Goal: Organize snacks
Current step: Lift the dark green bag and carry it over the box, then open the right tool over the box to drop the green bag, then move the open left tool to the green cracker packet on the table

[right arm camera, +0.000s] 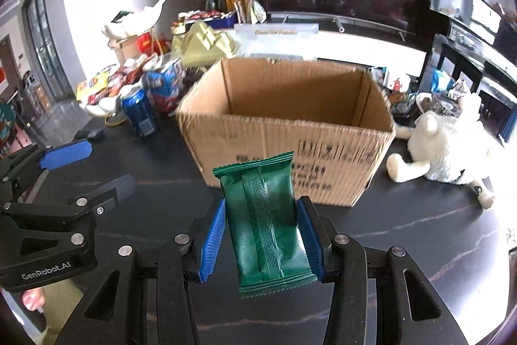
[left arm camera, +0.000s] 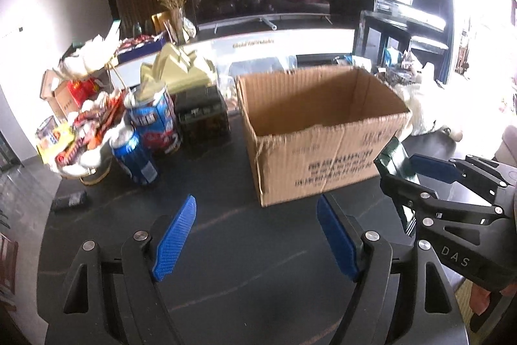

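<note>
I am holding a green snack packet point(right arm camera: 268, 222) in my right gripper point(right arm camera: 263, 235); its blue pads point(right arm camera: 213, 235) are pressing on both long sides of the packet, which is standing upright between them with the back seam facing the camera. My left gripper point(left arm camera: 255, 235) is hanging released, its blue pads point(left arm camera: 174, 238) spread apart with nothing between them, only the dark marbled counter point(left arm camera: 245, 280) showing below. In the left wrist view the right gripper is sitting just off to the right, the packet poking out near the box corner. Just ahead of both grippers an open cardboard box point(right arm camera: 290, 131) is standing on the counter, printed text on its near wall, its inside looking bare as far as I can see. To the left of the box a blue drink can point(left arm camera: 135, 157), a blue and red snack carton point(left arm camera: 158, 122) and a basket of mixed snacks point(left arm camera: 87, 138) are crowding together. To the right of the box a white plush toy point(right arm camera: 442, 147) is lying on the counter.
</note>
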